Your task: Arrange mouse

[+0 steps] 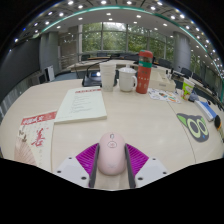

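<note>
step in hand, as judged: carrying or placing the mouse (110, 158). the pale pink mouse sits between the two fingers of the gripper (110, 165), its sides meeting the magenta pads (87, 158) with no gap visible, so the tool looks clamped on it. cannot tell whether the mouse's underside touches the table (130, 120) or hangs just above it. gripper is held low and roughly level, pointing forward across the table toward a white mug (127, 81) and a red bottle (145, 71), both well beyond the fingers. a booklet (82, 103) lies ahead to one side, a red-printed sheet (35, 128) nearer on that side. next move probably calls for settling the mouse flat, then parting the fingers without dragging it askew.
</note>
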A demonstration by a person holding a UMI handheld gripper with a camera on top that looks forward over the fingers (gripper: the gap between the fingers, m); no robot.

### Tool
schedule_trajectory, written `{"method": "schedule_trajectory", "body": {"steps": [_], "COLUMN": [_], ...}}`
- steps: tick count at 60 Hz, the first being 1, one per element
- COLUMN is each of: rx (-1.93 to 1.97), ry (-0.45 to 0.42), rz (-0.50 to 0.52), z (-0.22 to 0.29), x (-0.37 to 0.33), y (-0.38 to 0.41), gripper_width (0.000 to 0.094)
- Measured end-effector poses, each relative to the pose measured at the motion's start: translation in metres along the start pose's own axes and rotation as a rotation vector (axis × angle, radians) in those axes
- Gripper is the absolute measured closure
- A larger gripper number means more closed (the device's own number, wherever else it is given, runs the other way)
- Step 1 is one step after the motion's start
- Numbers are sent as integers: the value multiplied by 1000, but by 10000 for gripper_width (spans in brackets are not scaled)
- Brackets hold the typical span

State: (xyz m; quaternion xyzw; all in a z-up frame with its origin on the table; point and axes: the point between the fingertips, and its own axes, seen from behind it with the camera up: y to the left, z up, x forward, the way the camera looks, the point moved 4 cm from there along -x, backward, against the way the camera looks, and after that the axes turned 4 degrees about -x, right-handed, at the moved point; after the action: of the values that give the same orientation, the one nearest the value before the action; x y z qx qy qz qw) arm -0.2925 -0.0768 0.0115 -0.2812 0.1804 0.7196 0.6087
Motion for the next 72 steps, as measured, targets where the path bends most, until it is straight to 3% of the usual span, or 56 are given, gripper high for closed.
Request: {"method": "schedule_trajectory", "body": {"steps": [16, 27, 37, 51, 60, 72], "rx": [3, 69, 84, 75, 82, 127], "ry": [0, -187, -290, -146, -54, 18], "rz": [101, 172, 91, -43, -40, -18], "z": [15, 109, 154, 82, 32, -2], "x": [-13, -77, -95, -18, 22, 39], "y": [-12, -79, -207, -352, -382, -387], "gripper_width": [611, 610, 613, 613, 607, 443]}}
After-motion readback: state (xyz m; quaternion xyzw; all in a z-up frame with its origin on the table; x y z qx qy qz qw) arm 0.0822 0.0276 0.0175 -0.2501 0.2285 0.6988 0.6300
